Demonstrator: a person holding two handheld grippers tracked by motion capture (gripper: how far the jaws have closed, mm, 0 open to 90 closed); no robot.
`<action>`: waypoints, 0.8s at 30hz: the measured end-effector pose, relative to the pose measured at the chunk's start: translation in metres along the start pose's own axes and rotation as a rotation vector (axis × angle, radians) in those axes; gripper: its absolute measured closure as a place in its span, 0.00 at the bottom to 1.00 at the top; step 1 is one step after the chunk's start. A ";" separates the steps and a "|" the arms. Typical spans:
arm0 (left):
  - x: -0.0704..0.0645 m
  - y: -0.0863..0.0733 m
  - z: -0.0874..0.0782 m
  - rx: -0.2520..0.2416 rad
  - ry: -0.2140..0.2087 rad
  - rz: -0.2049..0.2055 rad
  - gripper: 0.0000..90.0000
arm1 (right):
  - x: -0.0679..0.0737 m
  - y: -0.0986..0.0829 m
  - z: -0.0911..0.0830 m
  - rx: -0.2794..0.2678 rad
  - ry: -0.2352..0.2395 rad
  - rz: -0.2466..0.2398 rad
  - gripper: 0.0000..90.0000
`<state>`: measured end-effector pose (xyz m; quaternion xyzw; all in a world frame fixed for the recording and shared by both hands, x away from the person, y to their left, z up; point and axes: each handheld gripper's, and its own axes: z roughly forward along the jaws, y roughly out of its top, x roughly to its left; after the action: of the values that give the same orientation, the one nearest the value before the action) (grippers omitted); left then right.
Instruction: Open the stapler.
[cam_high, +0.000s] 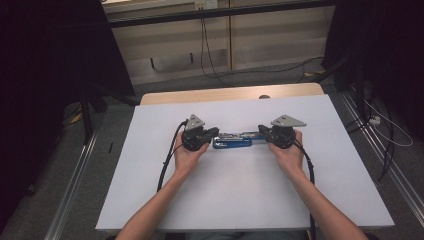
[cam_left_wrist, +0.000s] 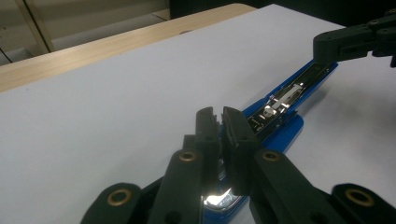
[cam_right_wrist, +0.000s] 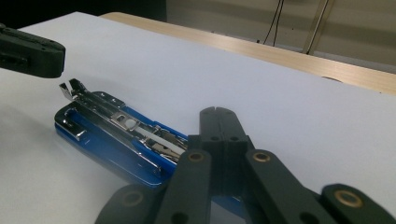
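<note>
— Two hands hold one tool each, low in the middle of the high view. What sits between them?

— A blue stapler, lying open on the white bench, shiny metal up.

— Is the left tool holding it?

— Its jaws are nearly shut, maybe pinching the near end. I cannot tell for sure.

— And the right tool?

— Shut tight, resting at the other end. Best to press one end still, then move the other slowly so it won't slide.
</note>
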<state>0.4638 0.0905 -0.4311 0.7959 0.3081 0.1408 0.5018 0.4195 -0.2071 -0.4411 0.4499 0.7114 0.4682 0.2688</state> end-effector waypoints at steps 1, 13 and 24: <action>0.000 0.000 0.000 0.000 0.000 0.000 0.91 | 0.000 0.000 0.000 0.000 0.000 0.000 1.00; 0.004 0.004 -0.008 -0.023 0.034 -0.034 0.46 | -0.003 0.004 -0.006 -0.049 0.029 0.037 0.76; 0.005 0.005 -0.012 0.006 0.072 -0.037 0.10 | 0.000 0.006 -0.007 -0.054 0.014 0.047 0.20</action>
<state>0.4626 0.1007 -0.4214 0.7861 0.3410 0.1591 0.4904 0.4161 -0.2086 -0.4330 0.4557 0.6898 0.4965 0.2646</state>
